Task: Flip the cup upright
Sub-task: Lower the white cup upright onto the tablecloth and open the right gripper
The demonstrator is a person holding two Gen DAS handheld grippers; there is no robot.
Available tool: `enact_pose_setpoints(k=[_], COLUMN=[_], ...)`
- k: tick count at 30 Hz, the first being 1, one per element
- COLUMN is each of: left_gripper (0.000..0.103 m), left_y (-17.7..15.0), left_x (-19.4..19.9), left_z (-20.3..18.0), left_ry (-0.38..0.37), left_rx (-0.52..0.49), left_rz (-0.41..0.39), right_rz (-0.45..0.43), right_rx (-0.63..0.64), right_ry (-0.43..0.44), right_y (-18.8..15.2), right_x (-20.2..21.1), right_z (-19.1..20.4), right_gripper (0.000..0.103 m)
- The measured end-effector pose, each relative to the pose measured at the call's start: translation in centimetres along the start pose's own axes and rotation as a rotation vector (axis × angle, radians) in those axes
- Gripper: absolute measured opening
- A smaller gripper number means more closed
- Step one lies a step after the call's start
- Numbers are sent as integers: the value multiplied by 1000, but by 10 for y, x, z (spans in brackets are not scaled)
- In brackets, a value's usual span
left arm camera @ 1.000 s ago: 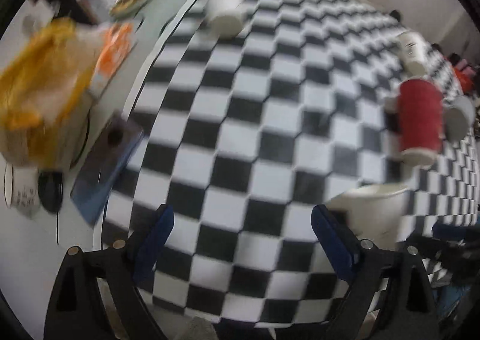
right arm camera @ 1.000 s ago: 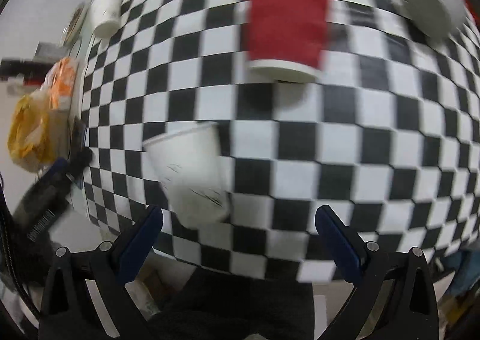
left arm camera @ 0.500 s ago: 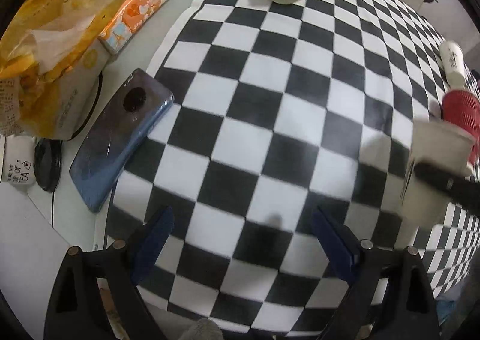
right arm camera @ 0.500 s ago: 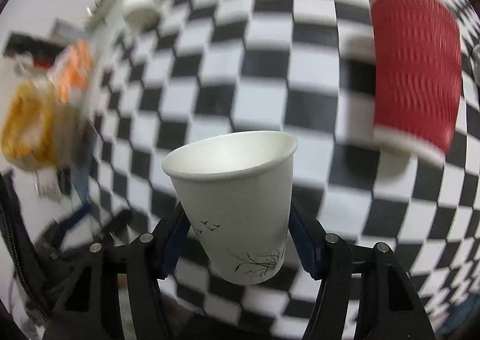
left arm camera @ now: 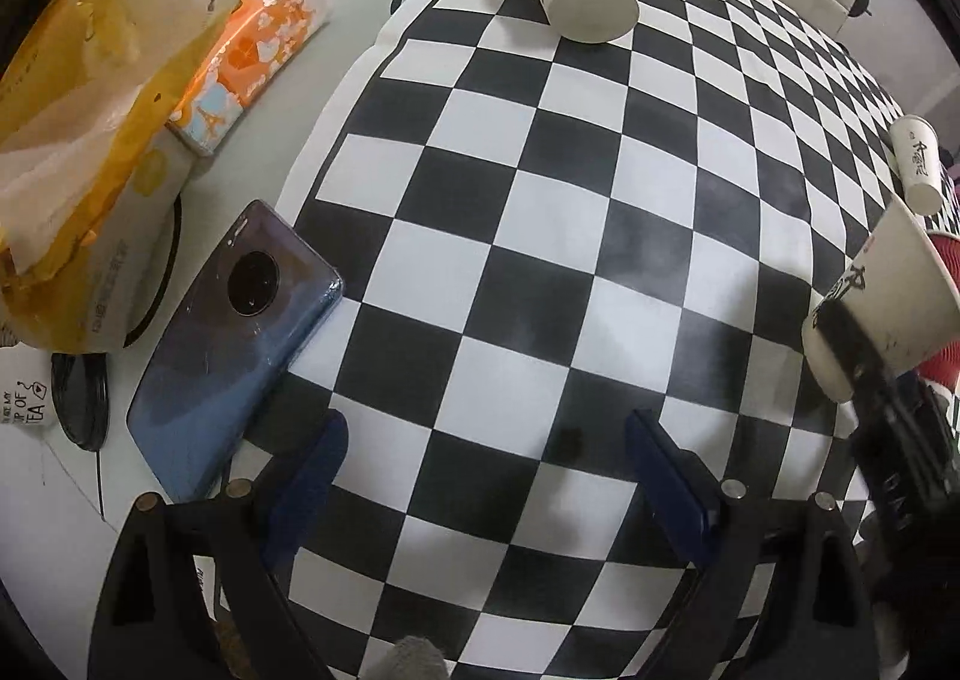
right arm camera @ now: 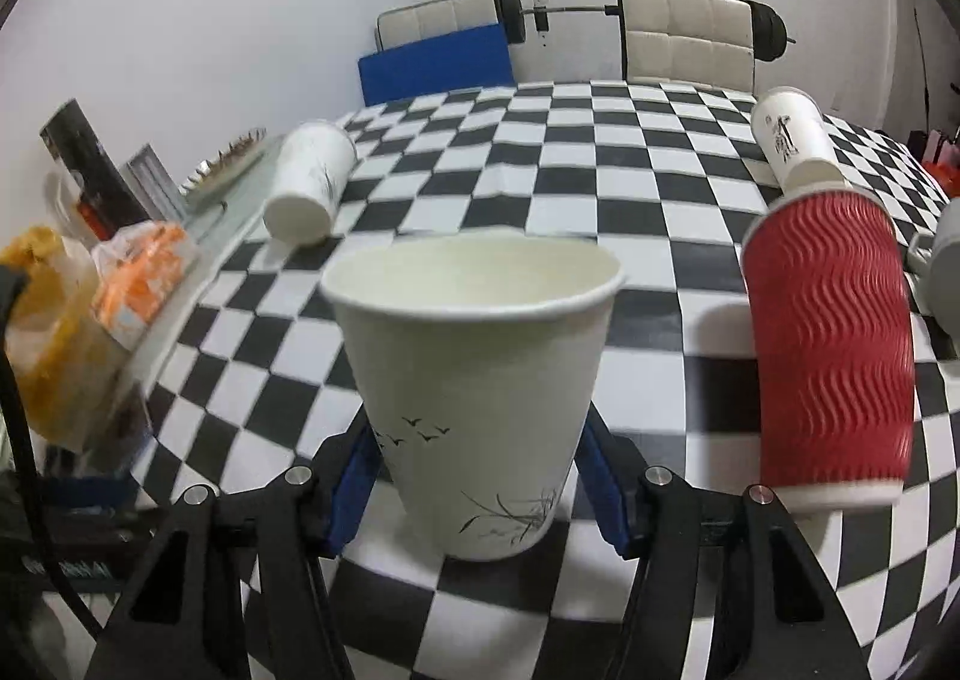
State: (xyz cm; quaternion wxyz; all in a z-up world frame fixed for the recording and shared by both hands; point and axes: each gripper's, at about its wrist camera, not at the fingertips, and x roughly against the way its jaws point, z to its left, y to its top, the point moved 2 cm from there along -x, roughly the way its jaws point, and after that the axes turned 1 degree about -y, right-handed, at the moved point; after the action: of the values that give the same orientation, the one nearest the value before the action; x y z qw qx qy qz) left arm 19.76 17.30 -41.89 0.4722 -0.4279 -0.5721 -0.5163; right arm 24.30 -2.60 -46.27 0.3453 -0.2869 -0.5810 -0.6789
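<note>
A checkered surface [right arm camera: 600,188] fills the room's foreground — white chairs [right arm camera: 684,35] at twelve o'clock. Right tongs [right arm camera: 477,470] clamp the upright white cup [right arm camera: 474,380]; left tongs [left arm camera: 486,476] gape, holding nothing.

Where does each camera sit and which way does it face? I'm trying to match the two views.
Left wrist: on the open left gripper, looking down at the checkered cloth and phone.
Right wrist: on the right gripper, facing across the table, fingers clamping the white cup, mouth up.
Shared: that cup, the red cup.
</note>
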Motion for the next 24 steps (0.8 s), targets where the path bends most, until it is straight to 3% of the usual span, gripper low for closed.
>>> enact_pose_setpoints(k=[6,9,13,20,24], left_gripper=[94,94,94,101,101], left_y=[-23,-38,-54,-82,-103], left_x=[6,15,35,93,136], left_z=[4,-5,-13,-25,-32], left_ry=[-7,-10,0,37,23], left_rx=[-34,-48,-76,-115,-127], left_rz=[-5,-25,-80,-176,-234], right_rz=[41,63,109,162,135], right_rx=[21,20,36,-40,-81], right_ry=[-14,-17,-48,-200,-260], right_y=[-17,-22,-30,-37,-30], right_x=[20,31,47,109,159], right_z=[3,3,2,-15,-23], right_gripper=[66,81,88,90,91])
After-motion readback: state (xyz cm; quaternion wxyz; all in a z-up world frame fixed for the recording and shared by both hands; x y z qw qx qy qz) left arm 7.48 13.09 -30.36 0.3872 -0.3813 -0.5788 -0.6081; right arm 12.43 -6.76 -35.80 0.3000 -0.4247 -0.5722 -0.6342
